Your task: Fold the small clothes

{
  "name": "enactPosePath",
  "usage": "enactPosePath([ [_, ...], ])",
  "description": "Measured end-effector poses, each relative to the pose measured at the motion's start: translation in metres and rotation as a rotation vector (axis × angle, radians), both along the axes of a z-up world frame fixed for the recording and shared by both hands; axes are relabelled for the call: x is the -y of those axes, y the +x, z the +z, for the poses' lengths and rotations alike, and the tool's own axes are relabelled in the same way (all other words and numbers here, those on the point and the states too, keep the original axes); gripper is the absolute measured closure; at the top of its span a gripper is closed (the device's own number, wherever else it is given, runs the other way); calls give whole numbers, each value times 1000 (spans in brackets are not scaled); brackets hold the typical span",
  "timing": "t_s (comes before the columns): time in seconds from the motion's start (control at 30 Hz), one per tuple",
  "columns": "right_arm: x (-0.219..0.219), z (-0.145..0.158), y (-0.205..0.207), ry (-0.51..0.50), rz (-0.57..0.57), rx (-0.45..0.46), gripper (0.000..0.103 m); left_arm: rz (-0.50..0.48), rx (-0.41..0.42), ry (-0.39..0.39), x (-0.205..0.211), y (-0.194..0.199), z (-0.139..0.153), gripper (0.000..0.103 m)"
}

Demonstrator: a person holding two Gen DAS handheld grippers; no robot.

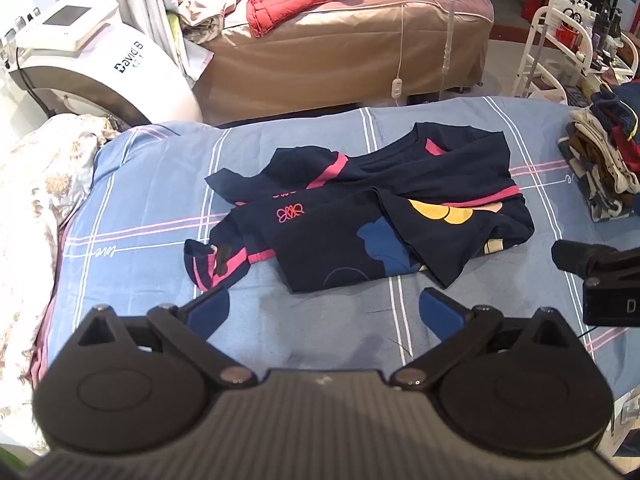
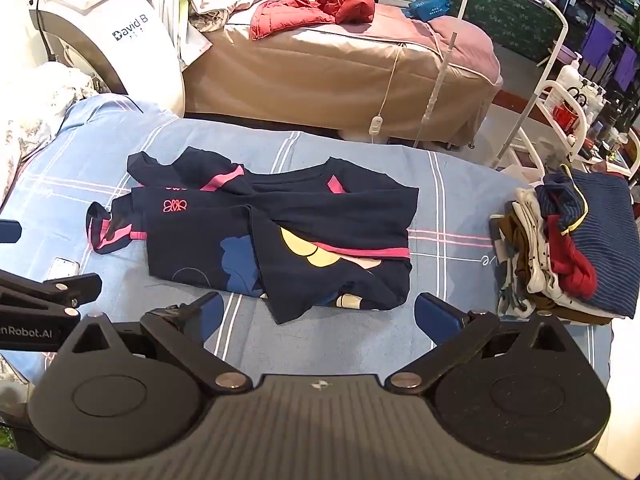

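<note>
A small navy shirt [image 1: 360, 216] with pink trim and a yellow and blue print lies crumpled and partly folded on the blue checked sheet [image 1: 160, 208]. The same shirt [image 2: 280, 236] fills the middle of the right wrist view. My left gripper [image 1: 324, 312] hovers open just in front of the shirt's near edge, nothing between its blue pads. My right gripper [image 2: 318, 316] is also open, above the shirt's near right corner, empty. The right gripper's black body [image 1: 600, 280] shows at the right edge of the left wrist view.
A stack of folded clothes [image 2: 568, 248] sits on the sheet [image 2: 448, 208] to the right. A crumpled pale quilt [image 1: 36, 208] lies at the left. Beyond the bed stand a tan massage bed [image 1: 340, 52] with a red jacket [image 1: 288, 4], a white machine [image 1: 92, 52] and a white trolley [image 2: 580, 120].
</note>
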State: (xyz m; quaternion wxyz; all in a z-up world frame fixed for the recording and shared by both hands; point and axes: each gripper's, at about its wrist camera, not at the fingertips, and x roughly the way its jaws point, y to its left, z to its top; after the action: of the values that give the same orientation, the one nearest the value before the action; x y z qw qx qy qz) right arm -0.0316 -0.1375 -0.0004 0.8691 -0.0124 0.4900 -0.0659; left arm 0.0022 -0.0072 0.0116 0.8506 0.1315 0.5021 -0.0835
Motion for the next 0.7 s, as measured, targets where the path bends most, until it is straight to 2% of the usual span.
enactPosePath([
  [0.7, -2, 5, 6, -11, 31, 7, 0, 32, 6, -16, -2, 3, 5, 0],
])
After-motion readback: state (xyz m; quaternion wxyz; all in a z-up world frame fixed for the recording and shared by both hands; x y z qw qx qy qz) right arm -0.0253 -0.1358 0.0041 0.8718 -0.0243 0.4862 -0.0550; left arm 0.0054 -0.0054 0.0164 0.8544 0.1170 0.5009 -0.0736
